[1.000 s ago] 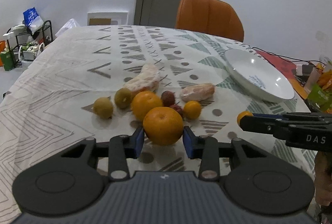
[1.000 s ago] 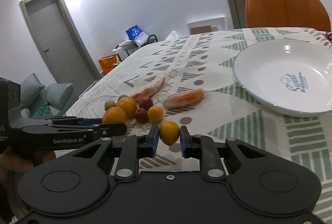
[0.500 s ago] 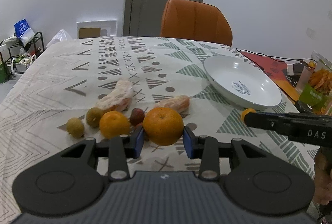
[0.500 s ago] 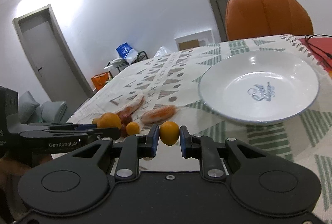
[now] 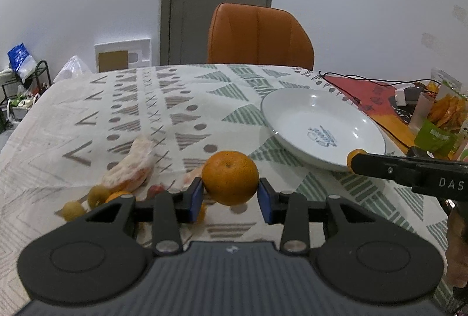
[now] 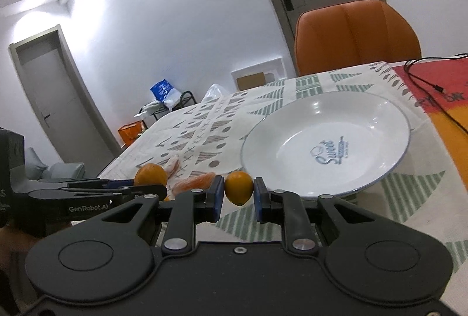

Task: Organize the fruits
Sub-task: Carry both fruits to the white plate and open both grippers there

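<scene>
From my seat, everything is placed against the white shallow ceramic plate with the blue print (image 5: 345, 114), which sits empty on the patterned tablecloth (image 5: 163, 99).

Far to the left of the plate lies the pile I have not touched: two small yellow-green round fruits (image 5: 73, 210), a plastic-wrapped peeled orange piece (image 5: 131, 167), a dark red fruit half hidden behind my left gripper.

Nearer the plate, but short of its left rim, my left gripper (image 5: 230, 196) has its blue pads clamped on the large round orange tangerine (image 5: 230, 178), held clear of the cloth. The pads bite only the lower half of it, so I judge a quick tilt could let it roll out forward and land among the pile.

At the plate's near rim, my right gripper (image 6: 239, 195) is closed on the small smooth yellow-orange kumquat-like fruit (image 6: 238, 188). The fruit is slick and oval and is pinched at its widest part; too hard a squeeze may pop it out.

Both grippers head for the same plate, so I could knock them together over it, or clip the rim and shift the plate toward the black cable (image 6: 424, 82) beyond it. Released from too high, either fruit may bounce out.
</scene>
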A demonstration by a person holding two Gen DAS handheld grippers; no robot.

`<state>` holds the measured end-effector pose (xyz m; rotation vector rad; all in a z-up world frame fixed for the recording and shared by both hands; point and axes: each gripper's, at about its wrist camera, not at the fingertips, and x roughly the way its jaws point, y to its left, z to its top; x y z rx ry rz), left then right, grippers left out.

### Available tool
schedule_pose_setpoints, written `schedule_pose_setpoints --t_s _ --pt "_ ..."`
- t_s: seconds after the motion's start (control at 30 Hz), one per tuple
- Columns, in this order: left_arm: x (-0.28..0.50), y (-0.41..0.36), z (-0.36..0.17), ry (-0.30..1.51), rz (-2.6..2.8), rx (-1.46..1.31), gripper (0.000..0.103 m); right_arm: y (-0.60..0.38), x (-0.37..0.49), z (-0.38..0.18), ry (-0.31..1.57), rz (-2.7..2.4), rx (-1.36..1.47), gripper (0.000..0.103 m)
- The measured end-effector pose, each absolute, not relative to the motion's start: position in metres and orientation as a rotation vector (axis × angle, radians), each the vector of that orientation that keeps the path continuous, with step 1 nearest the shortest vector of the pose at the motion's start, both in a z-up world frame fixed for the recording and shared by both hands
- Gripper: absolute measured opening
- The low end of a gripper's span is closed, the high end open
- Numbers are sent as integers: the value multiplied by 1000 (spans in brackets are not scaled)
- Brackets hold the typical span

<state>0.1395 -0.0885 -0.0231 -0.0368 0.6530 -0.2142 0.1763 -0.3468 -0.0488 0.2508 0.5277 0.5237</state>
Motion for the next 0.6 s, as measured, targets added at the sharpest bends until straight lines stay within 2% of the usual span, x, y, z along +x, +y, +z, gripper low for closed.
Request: schedule_pose_setpoints --t_s 0.6 --pt "172 -140 -18 629 -269 26 38 -388 196 -53 485 412 263 20"
